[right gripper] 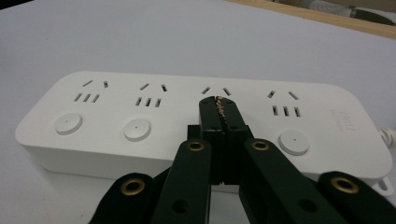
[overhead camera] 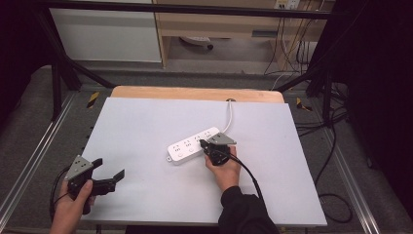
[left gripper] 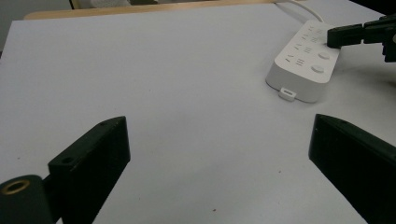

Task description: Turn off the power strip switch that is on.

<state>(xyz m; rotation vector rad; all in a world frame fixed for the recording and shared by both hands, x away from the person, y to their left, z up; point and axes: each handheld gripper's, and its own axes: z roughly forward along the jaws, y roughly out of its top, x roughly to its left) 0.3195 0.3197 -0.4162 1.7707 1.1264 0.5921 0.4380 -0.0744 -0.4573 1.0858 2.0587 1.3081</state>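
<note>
A white power strip (overhead camera: 187, 146) with several sockets and round buttons lies slantwise at the middle of the white tabletop (overhead camera: 146, 126). My right gripper (overhead camera: 203, 144) is shut with nothing between its jaws. In the right gripper view its tips (right gripper: 218, 103) lie on the strip (right gripper: 140, 93) over the third socket group, and they hide that group's button. Round buttons (right gripper: 68, 123) show on the other groups. My left gripper (overhead camera: 110, 167) is open at the table's near left, well apart from the strip. Its view has the strip (left gripper: 306, 60) at the far right with the right gripper (left gripper: 332, 37) on it.
The strip's white cable (overhead camera: 229, 114) runs to a hole at the far wooden edge (overhead camera: 195, 92). Black frame posts (overhead camera: 58, 73) stand at both far corners. Dark cables (overhead camera: 331, 146) lie on the floor to the right.
</note>
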